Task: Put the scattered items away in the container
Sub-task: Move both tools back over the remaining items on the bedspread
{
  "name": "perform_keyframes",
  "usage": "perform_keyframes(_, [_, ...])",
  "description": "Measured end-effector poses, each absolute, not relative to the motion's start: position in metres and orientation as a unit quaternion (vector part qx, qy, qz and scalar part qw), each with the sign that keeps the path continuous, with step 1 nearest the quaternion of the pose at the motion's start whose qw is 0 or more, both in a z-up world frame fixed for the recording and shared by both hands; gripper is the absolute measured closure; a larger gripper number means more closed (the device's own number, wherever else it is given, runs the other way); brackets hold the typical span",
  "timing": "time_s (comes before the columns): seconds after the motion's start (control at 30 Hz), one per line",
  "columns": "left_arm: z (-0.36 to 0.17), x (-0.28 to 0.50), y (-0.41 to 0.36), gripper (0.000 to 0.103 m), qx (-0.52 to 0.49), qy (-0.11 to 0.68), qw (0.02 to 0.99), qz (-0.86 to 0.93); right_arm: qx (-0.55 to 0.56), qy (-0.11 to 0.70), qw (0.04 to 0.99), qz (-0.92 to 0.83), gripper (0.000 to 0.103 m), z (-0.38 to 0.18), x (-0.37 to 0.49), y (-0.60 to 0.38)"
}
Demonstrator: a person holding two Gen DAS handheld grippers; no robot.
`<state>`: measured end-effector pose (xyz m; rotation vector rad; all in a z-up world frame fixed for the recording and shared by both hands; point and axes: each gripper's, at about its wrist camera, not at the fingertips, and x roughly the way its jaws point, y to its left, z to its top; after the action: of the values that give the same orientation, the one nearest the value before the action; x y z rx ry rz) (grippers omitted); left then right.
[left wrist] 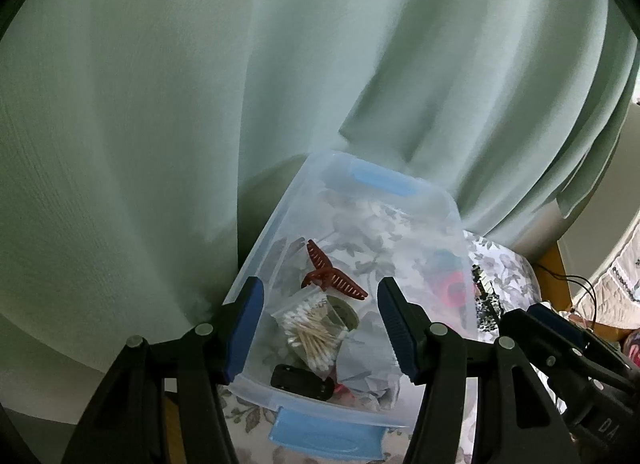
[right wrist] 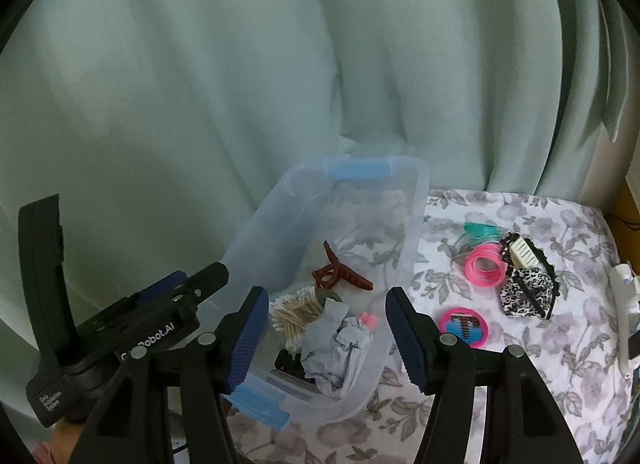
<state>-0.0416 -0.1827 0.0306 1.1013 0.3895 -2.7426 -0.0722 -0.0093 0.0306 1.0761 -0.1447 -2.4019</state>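
Both tools tilt downward over the clear plastic container (left wrist: 280,224), side by side. The left hand-held gripper (left wrist: 320,328) hangs above the near end of the container with its blue ribbed pads spread apart and nothing between them. The right hand-held gripper (right wrist: 324,338) sits just to its right, jaws likewise apart and empty, straddling the container's right wall.

The container is a translucent rectangular tub with pale blue latch handles at both short ends, standing on a surface covered by a grey floral cloth (right wrist: 480,384). Inside lie a rust-brown toothed claw clip (left wrist: 332,276), a clear bag of cotton swabs (left wrist: 312,332) with wooden sticks, a crumpled sheet of grey-blue paper (right wrist: 336,348), and a flat black clip (left wrist: 300,380) at the near wall.

Outside, on the cloth to the right, rest thin pink rings (right wrist: 486,266), teal rings (right wrist: 480,230), a leopard-print clip (right wrist: 524,294) with a white comb-like piece atop it, and a round pink disc (right wrist: 464,326). A pale green ribbed curtain (right wrist: 280,84) hangs behind everything.
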Motion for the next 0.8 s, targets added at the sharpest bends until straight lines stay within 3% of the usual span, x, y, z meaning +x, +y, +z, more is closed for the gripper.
perform_keyframes(0.13, [0.038, -0.039, -0.170, 0.038, 0.365, 0.119, 0.078, -0.920, 0.385, -0.064, 0.246, -0.887, 0.038, 0.036, -0.068, 0.004])
perform_keyframes(0.8, [0.062, -0.047, -0.066, 0.034, 0.362, 0.028, 0.025, -0.932, 0.336, -0.167, 0.165, -0.912, 0.038, 0.060, -0.056, 0.133])
